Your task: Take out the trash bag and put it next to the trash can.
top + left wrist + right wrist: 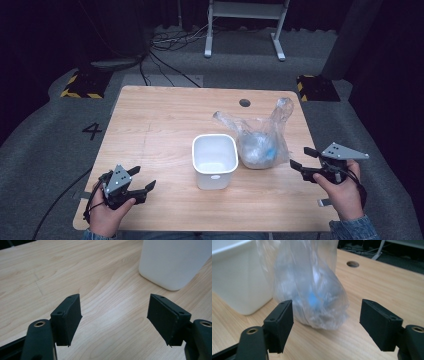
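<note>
A clear plastic bag (pixel 260 142) with something pale and a blue spot inside stands on the wooden table (pixel 165 120), right of a white plastic tub (pixel 214 160). My right gripper (pixel 303 164) hovers just right of the bag, open, nothing between its pads. In the right gripper view the bag (pixel 310 290) sits a little beyond the open jaws, with the tub (pixel 237 277) at the left. My left gripper (pixel 142 179) rests at the table's near left corner, open and empty. The left gripper view has the tub (pixel 172 262) ahead at the upper right.
A round cable hole (pixel 244 102) lies near the table's far edge. Beyond the table are a white frame (pixel 245 25), cables on the grey floor, and two black-and-yellow striped blocks (pixel 82 85).
</note>
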### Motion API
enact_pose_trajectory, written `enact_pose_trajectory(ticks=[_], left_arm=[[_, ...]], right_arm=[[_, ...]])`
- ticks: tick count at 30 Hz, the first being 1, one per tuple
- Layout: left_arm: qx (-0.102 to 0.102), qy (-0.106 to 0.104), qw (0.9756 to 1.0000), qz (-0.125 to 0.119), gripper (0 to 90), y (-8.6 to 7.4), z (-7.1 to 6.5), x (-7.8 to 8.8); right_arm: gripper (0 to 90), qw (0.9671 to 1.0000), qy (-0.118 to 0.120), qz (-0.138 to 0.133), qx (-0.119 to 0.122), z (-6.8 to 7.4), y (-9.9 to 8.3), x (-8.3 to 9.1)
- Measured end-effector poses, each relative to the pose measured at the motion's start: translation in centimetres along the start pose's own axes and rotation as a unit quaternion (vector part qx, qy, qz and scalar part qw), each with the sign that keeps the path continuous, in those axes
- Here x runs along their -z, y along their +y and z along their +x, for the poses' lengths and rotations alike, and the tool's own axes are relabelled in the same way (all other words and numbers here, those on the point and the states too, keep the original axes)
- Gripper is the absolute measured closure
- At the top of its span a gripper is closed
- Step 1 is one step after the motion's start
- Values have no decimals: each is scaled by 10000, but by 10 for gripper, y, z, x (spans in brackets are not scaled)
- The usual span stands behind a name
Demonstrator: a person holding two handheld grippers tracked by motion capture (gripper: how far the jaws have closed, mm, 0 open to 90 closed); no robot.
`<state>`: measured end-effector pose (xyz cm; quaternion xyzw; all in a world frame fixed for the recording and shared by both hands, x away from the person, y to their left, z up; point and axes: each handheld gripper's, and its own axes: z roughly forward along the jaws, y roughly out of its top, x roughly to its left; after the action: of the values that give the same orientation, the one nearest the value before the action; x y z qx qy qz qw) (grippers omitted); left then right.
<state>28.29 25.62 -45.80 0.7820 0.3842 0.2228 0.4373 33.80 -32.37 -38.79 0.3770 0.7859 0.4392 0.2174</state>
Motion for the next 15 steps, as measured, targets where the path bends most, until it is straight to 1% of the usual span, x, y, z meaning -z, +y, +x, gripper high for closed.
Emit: enact_pose_trajectory(ticks=[1, 2, 4, 6, 8, 10, 13, 15], left_arm=[[-5, 2, 10000, 20, 269, -1, 1, 0], [50, -5, 10000, 57, 267, -2, 2, 0], [47, 45, 9999, 125, 266, -4, 5, -1], [48, 55, 9998, 188, 261, -6, 7, -1], [94, 63, 9997, 229, 260, -9, 9, -3], [83, 80, 9995, 289, 257, -11, 12, -6], [88, 109, 9991, 392, 251, -15, 16, -8], [141, 110, 9988, 451, 246, -17, 18, -9]], right_arm=[[275, 10000, -13, 38, -28, -1, -4, 0], [276, 10000, -6, 74, -46, -2, -6, -1], [275, 9998, -31, 186, -100, -5, -14, -2], [271, 9994, -66, 302, -144, -7, -22, -3], [268, 9990, -81, 412, -179, -10, -29, -4], [265, 9984, -98, 506, -231, -12, -37, -6], [259, 9977, -126, 592, -293, -14, -46, -7], [255, 9973, -151, 654, -303, -15, -53, -9]])
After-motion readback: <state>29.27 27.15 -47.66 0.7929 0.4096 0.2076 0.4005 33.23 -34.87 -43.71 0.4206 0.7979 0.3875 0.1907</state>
